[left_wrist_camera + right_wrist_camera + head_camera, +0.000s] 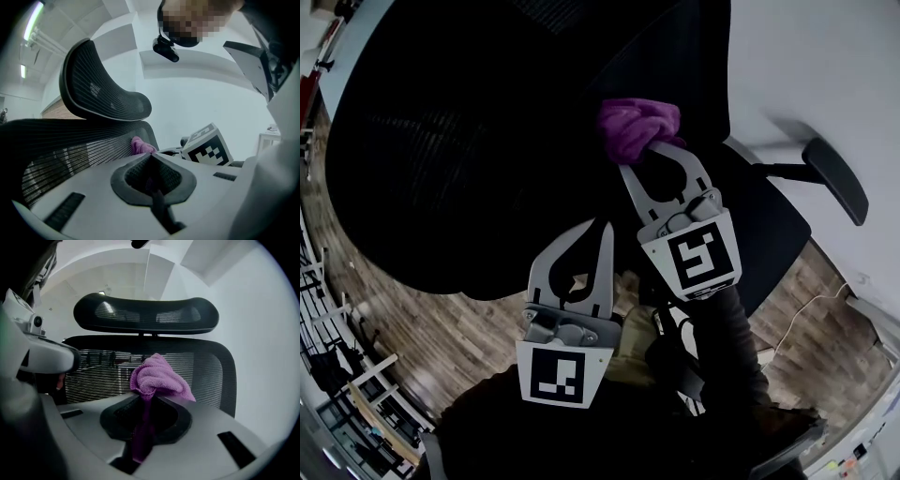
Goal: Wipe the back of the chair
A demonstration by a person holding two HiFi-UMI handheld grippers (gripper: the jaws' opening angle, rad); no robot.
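Note:
A black mesh office chair fills the head view, with its backrest seen from above. A bunched purple cloth sits at the backrest's upper right part, and my right gripper is shut on it. In the right gripper view the cloth bulges out of the closed jaws in front of the mesh back, below the headrest. I cannot tell whether the cloth touches the mesh. My left gripper hangs lower and nearer to me, shut with nothing in it. Its own view shows the mesh, the cloth and the headrest.
The chair's right armrest sticks out toward the white wall. Wooden floor lies below, with a thin cable at the right and racks at the lower left. The right gripper's marker cube shows beside the left jaws.

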